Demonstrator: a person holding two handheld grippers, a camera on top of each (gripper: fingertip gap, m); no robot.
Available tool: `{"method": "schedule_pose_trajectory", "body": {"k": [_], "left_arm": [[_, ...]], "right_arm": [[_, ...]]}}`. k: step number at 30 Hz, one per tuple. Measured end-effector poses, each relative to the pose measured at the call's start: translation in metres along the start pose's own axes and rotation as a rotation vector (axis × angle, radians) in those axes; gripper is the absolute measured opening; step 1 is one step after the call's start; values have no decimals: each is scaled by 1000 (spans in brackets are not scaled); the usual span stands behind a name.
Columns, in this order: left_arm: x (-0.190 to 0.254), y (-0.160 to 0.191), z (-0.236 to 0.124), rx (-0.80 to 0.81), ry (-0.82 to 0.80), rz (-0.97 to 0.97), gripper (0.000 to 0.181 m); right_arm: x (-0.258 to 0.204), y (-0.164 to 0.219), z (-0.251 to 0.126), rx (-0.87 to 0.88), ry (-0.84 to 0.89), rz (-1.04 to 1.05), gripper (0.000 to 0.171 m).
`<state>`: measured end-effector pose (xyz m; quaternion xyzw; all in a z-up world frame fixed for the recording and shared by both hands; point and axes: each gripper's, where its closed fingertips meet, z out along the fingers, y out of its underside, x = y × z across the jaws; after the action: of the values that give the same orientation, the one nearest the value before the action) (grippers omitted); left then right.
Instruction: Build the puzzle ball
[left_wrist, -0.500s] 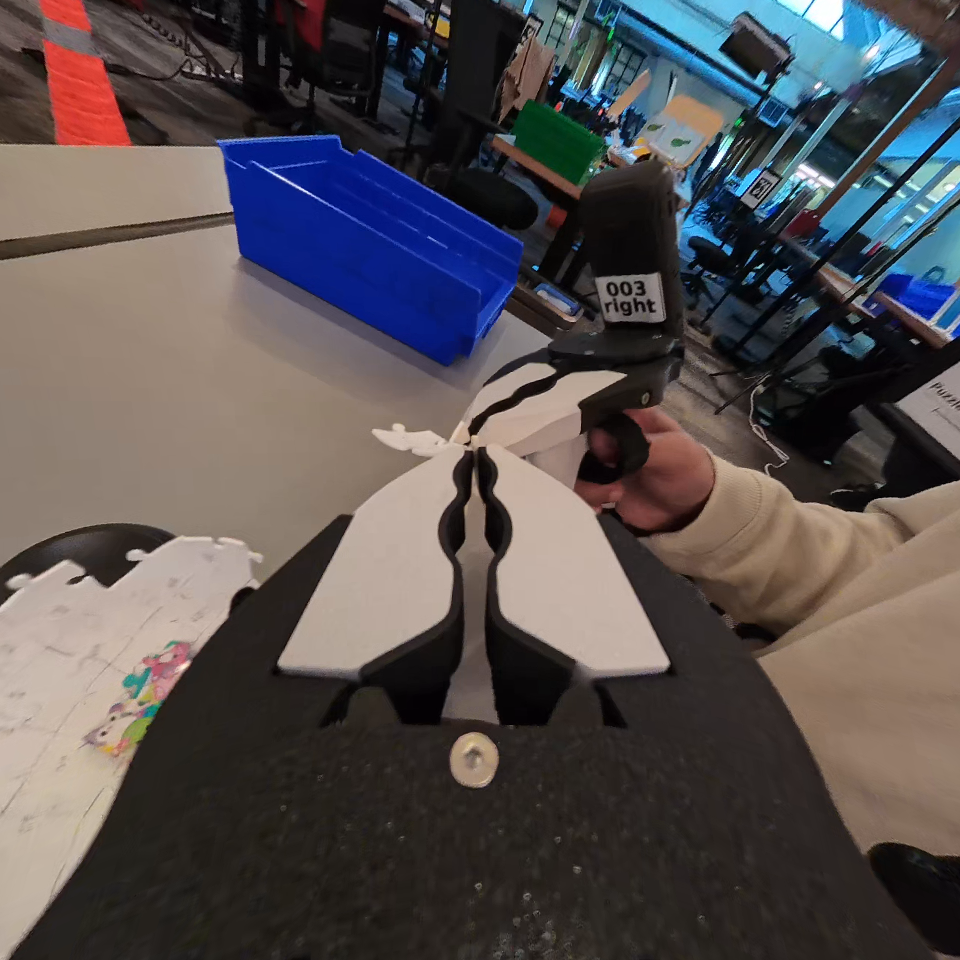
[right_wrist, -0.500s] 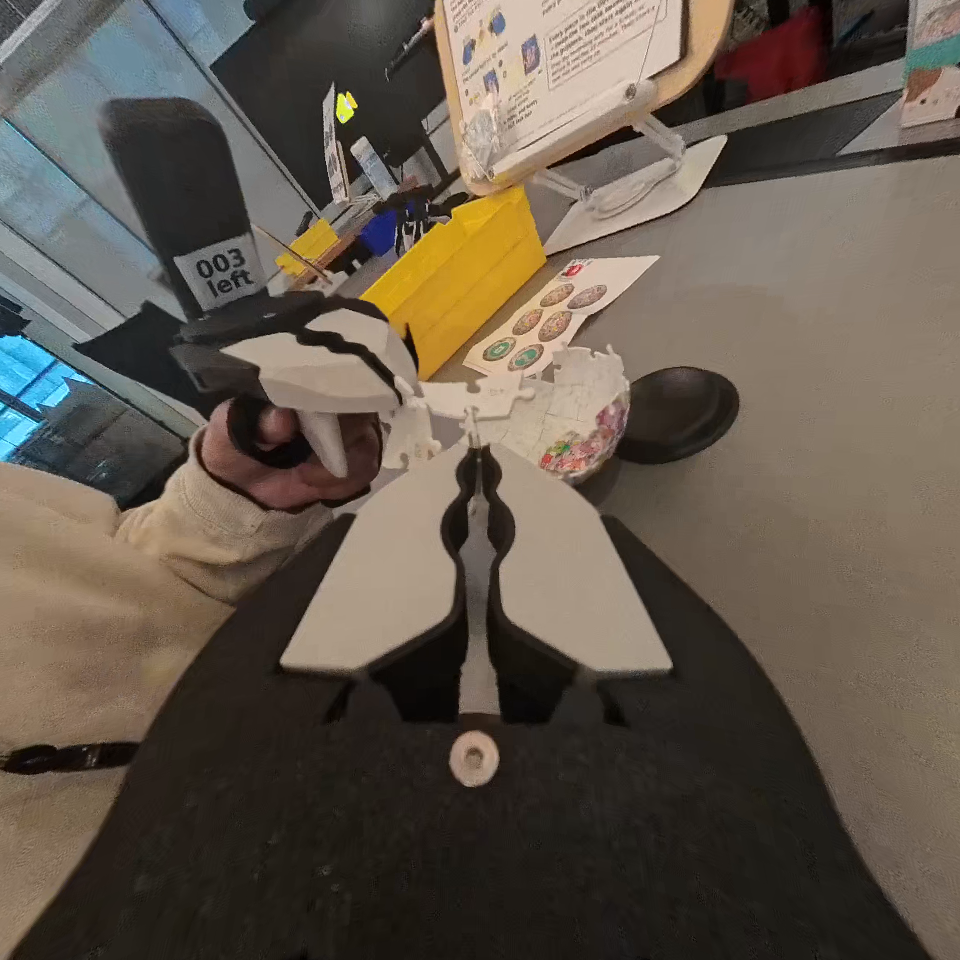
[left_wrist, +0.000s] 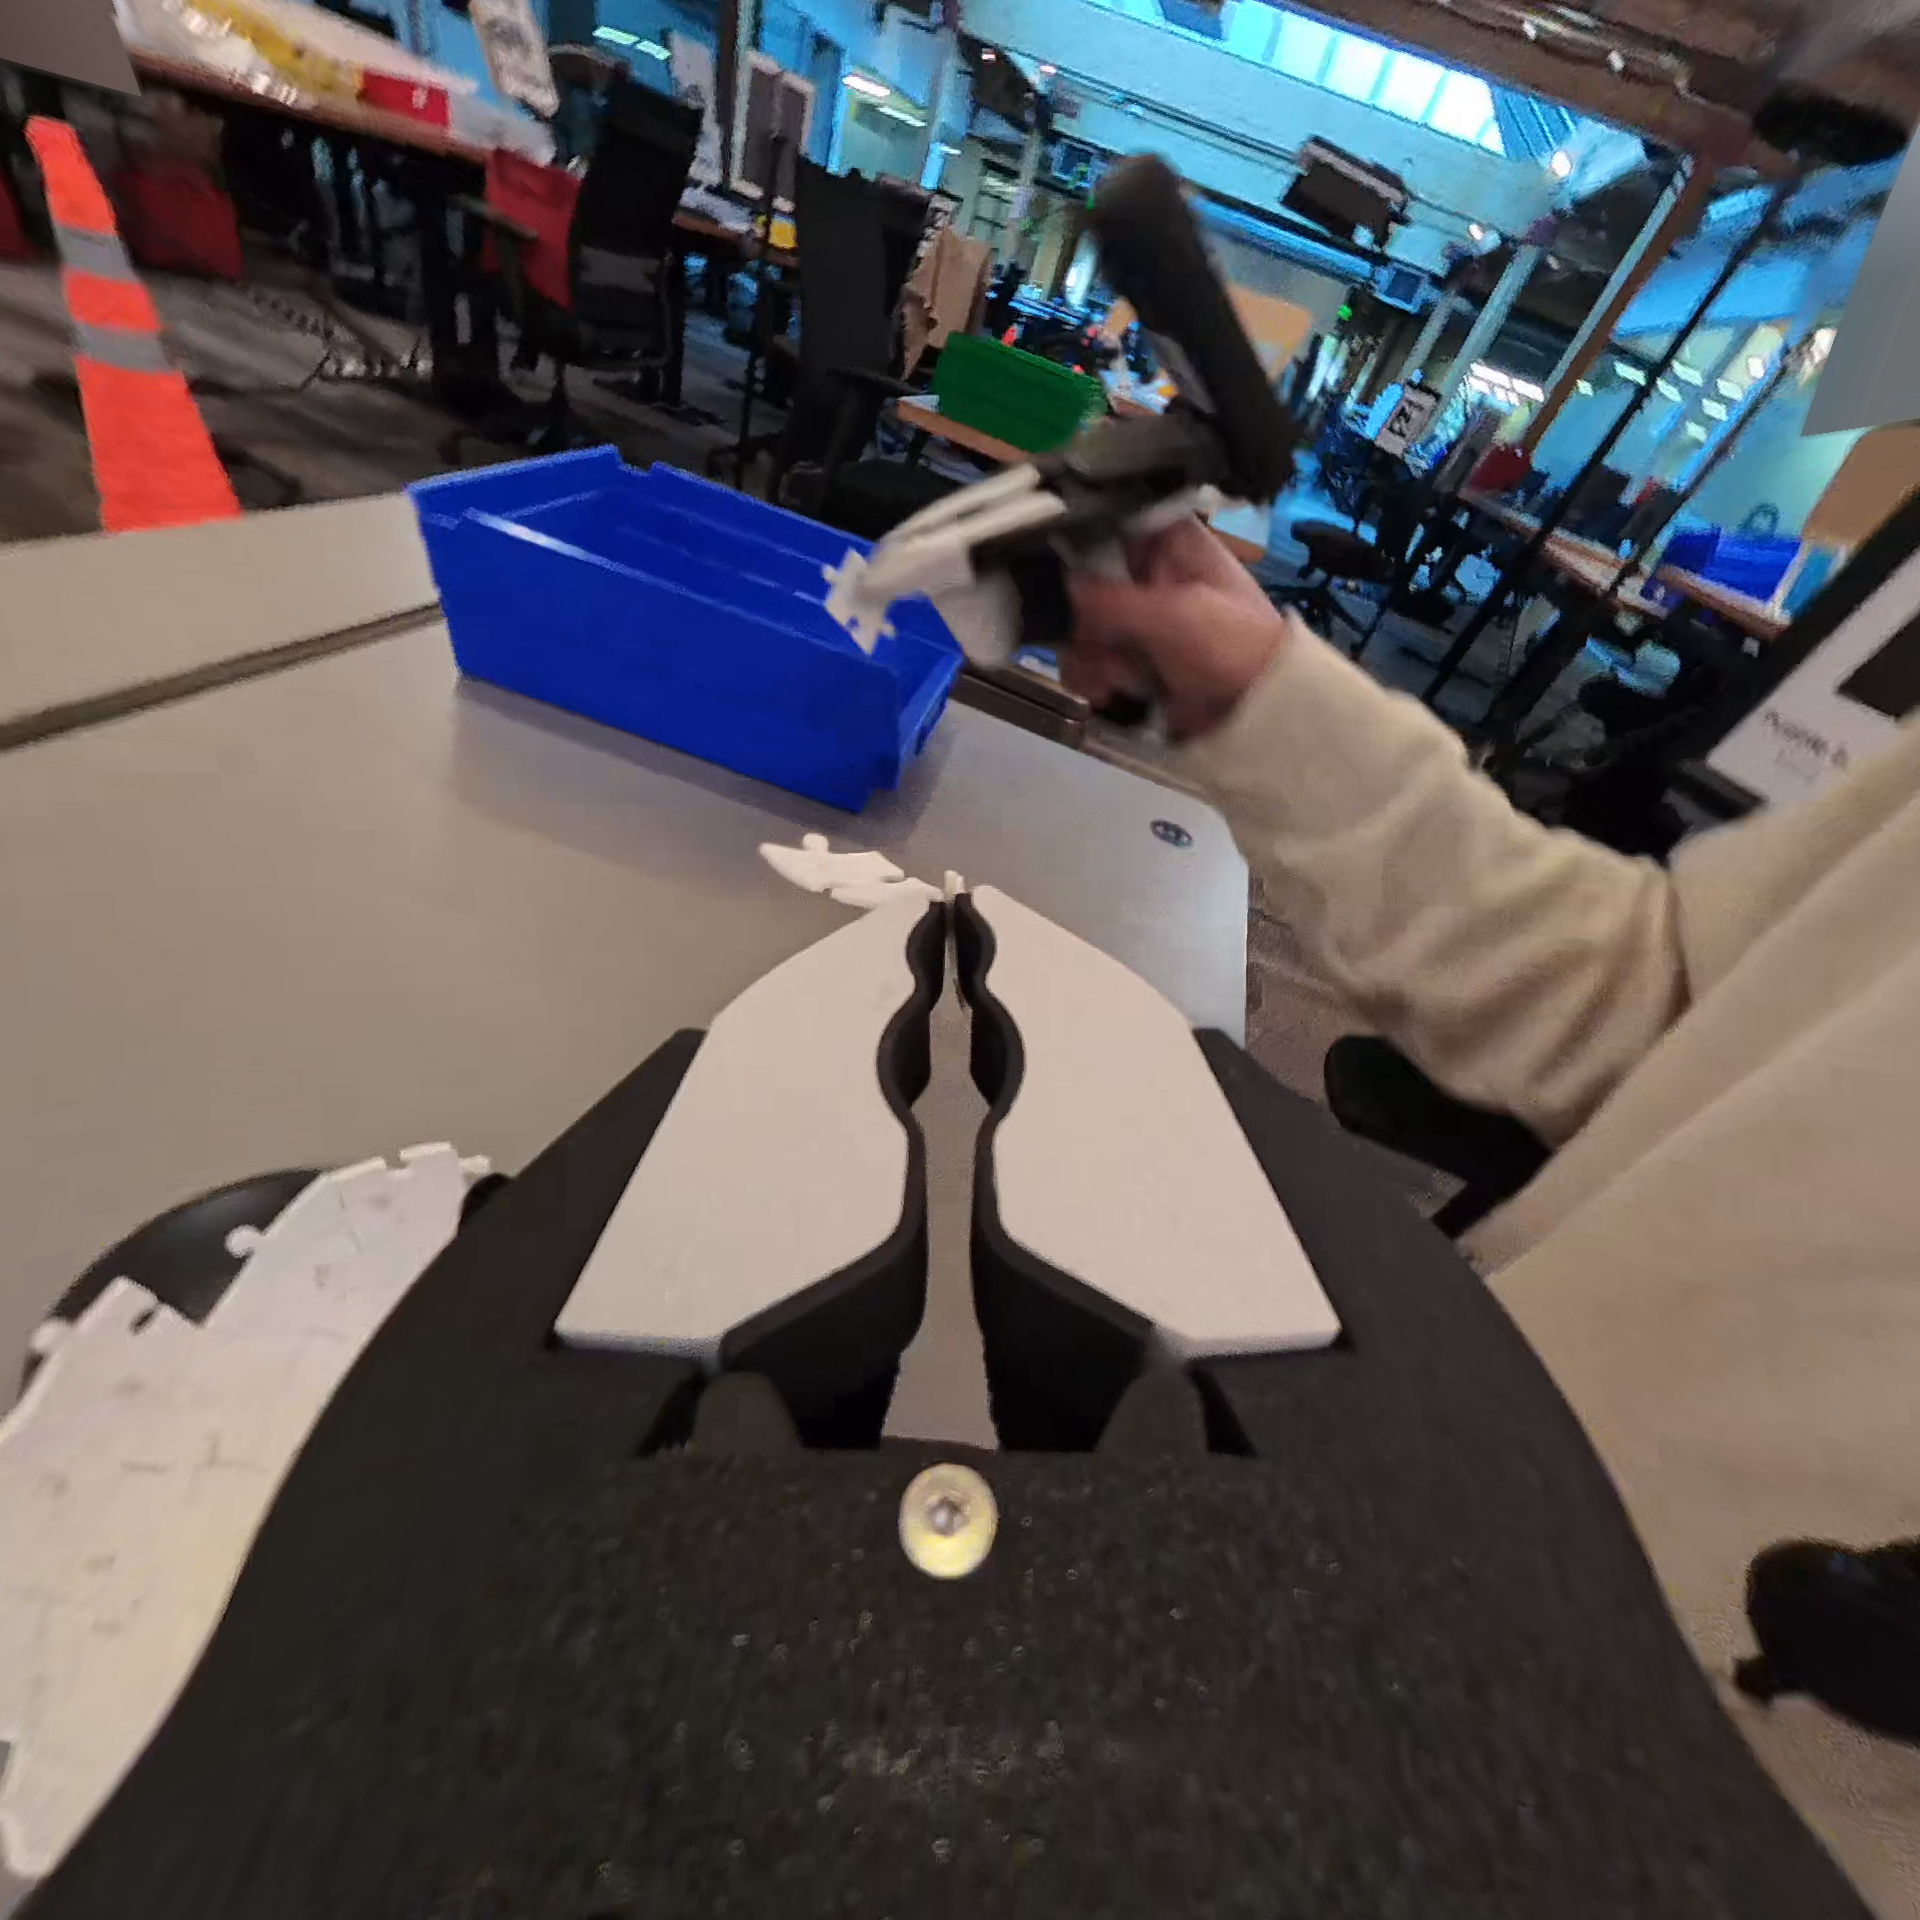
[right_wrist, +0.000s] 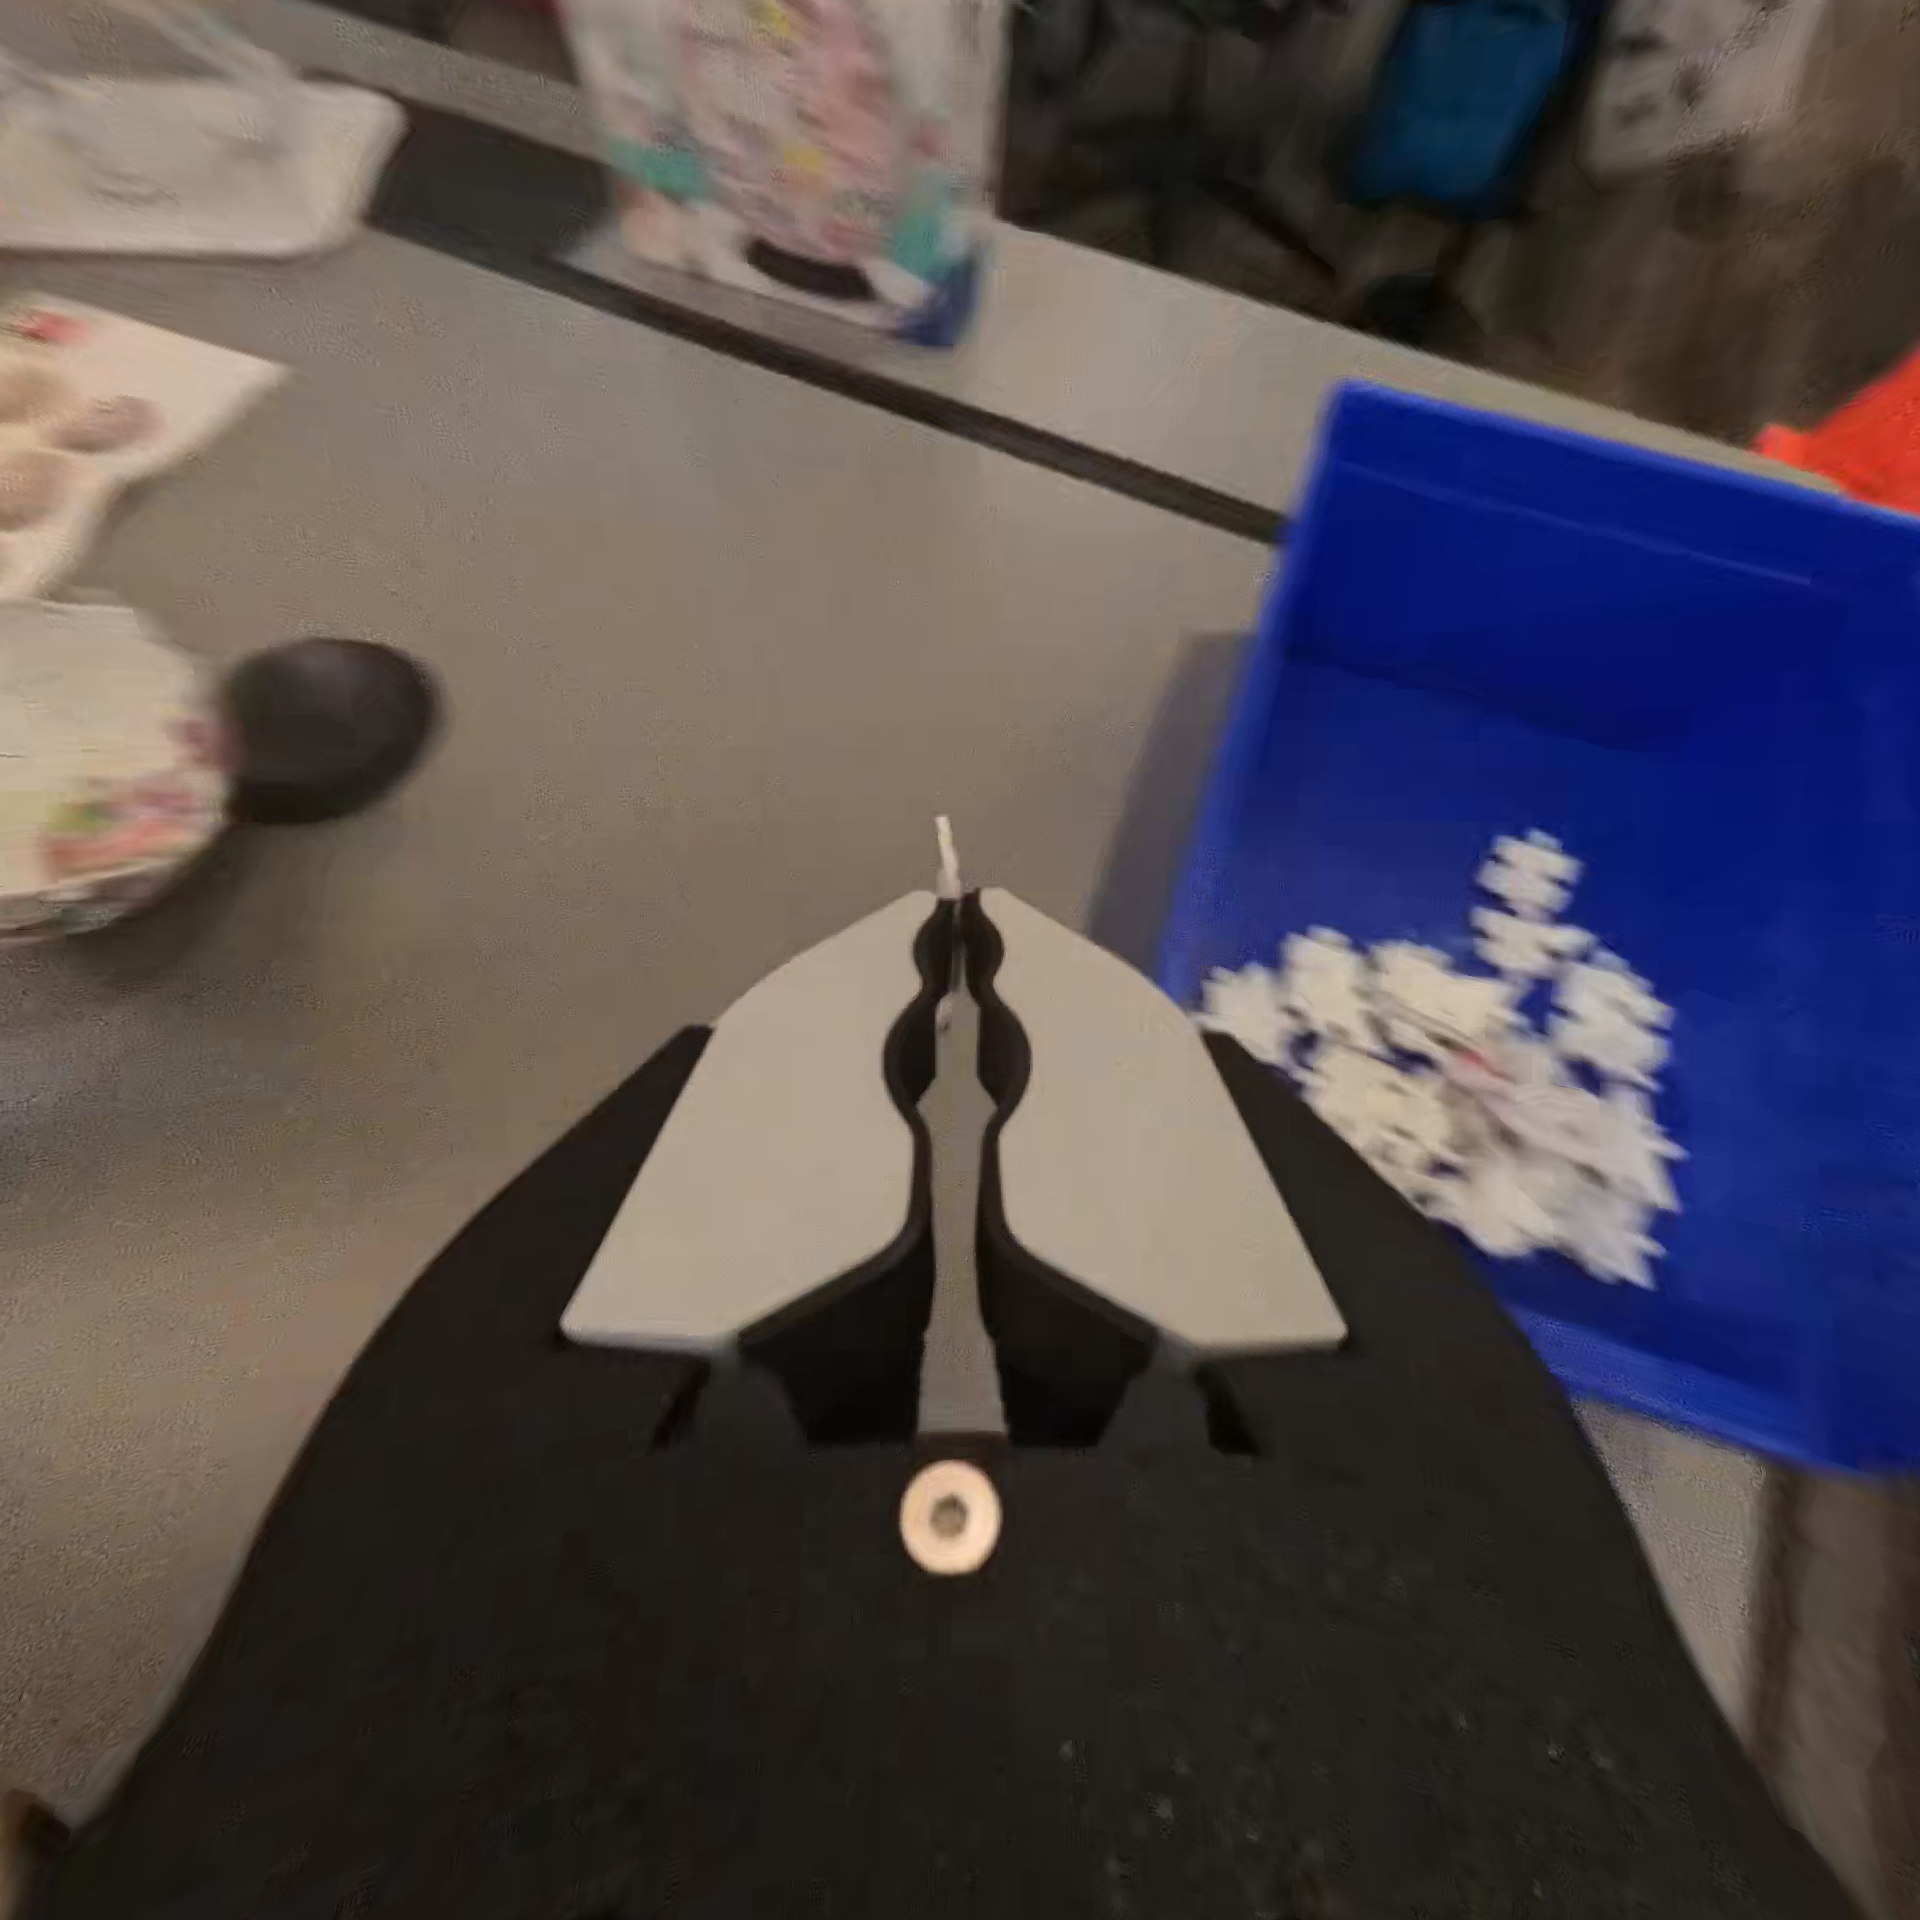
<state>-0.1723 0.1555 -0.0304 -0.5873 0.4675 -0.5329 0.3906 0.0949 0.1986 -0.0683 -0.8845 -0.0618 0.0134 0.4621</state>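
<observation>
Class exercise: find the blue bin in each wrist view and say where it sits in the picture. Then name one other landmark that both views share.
Left wrist view: the blue bin sits upper centre-left, on the grey table beyond the claw.
Right wrist view: the blue bin fills the right side, with white puzzle pieces inside.
Shared landmark: the half-built puzzle ball, at the left edge in both.

Right wrist view motion-blurred throughout. Loose puzzle pieces (right_wrist: 1455, 1091) in the blue bin (right_wrist: 1558, 644) smear into one white mass; single shapes and count not readable. Bin cut off by right edge. Partly built puzzle ball (right_wrist: 94, 769) cut by left edge, print indistinct; black stand (right_wrist: 332, 727) beside it soft-edged.

Left wrist view: ball shell (left_wrist: 156, 1434) cut by left edge, lower part hidden behind gripper body. Right gripper (left_wrist: 883, 577) blurred.
</observation>
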Motion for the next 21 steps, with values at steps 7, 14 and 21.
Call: {"method": "schedule_pose_trajectory", "body": {"k": [7,14,21], "left_arm": [[16,-13,-7,34,72,149,1],[14,-11,-9,28,55,279,1],[6,12,-2,-116,-4,379,1]], "right_arm": [[140,32,40,-242,132,22,23],[-178,-48,-28,103,-991,327,39],[-279,-36,-27,26,-1330,625,2]]}}
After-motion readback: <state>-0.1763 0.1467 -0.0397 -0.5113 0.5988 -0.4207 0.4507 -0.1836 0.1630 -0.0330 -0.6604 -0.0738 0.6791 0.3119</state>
